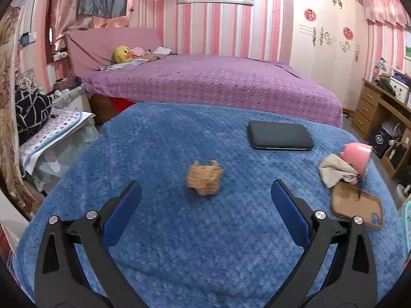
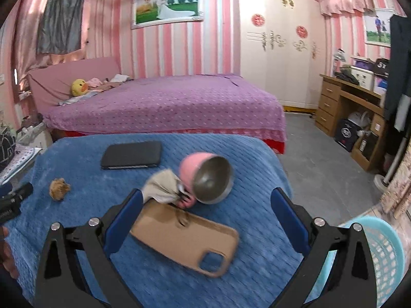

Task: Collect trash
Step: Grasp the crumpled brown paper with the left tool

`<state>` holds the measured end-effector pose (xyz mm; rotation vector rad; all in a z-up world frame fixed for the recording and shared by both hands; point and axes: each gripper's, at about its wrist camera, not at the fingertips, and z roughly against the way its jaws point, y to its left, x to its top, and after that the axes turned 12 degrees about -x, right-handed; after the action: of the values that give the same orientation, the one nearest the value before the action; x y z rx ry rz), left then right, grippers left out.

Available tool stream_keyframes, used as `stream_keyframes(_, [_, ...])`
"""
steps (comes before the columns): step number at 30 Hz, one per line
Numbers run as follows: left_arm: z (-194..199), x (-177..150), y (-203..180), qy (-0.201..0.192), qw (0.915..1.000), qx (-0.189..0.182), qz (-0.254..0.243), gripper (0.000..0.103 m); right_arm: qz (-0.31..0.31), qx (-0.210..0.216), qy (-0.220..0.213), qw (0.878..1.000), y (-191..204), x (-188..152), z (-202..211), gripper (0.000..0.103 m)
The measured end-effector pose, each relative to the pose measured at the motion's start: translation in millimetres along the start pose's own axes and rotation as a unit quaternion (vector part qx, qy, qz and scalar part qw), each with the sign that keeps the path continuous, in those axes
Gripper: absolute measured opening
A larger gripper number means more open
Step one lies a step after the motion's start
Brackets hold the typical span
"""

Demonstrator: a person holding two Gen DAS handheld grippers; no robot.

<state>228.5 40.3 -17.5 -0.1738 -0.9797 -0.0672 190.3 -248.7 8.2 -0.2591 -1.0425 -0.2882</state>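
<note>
A crumpled brown paper ball [image 1: 204, 181] lies on the blue blanket [image 1: 167, 243], just ahead of my open left gripper [image 1: 206, 192], whose blue pads hold nothing. The same ball [image 2: 59, 185] shows at the left of the right wrist view. A crumpled beige-white tissue [image 2: 163, 186] rests against a tipped pink bowl [image 2: 208, 177]. My right gripper [image 2: 206, 195] stands open above a tan phone case [image 2: 187, 241], with the tissue by its left finger. The tissue [image 1: 336, 170] and bowl [image 1: 355, 157] also sit at the left view's right edge.
A black tablet case [image 1: 280, 135] lies at the blanket's far side. A light blue plastic basket [image 2: 380, 254] stands low at the right. Behind are a purple bed [image 2: 167, 107], a wooden desk [image 2: 352, 102] and grey floor [image 2: 321, 169]. The tan phone case [image 1: 357, 209] lies right of my left gripper.
</note>
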Motion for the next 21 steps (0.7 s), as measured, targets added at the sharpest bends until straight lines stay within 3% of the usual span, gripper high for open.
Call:
stream_keyframes(4, [-9.9, -1.9, 16.8, 0.003, 0.9996, 0.027, 0.0, 0.097, 0.022, 0.007, -0.007, 1.0, 22.1, -2.2, -8.1, 0.097])
stream_keyframes(12, [-40.3, -8.3, 55.8, 0.041, 0.9976, 0.037, 0.041, 0.097, 0.049, 0.009, 0.016, 0.999, 26.1, -19.0, -29.5, 0.097])
stream_keyframes(17, [-59.8, -7.7, 69.8, 0.053, 0.9958, 0.009, 0.074, 0.096, 0.037, 0.012, 0.028, 0.999, 16.6, -19.4, -44.1, 0.097])
stream_keyframes(21, [-73.0, -3.9, 57.0, 0.062, 0.9964, -0.002, 0.058, 0.095, 0.03, 0.016, 0.03, 0.999, 13.5, -17.1, -51.7, 0.097])
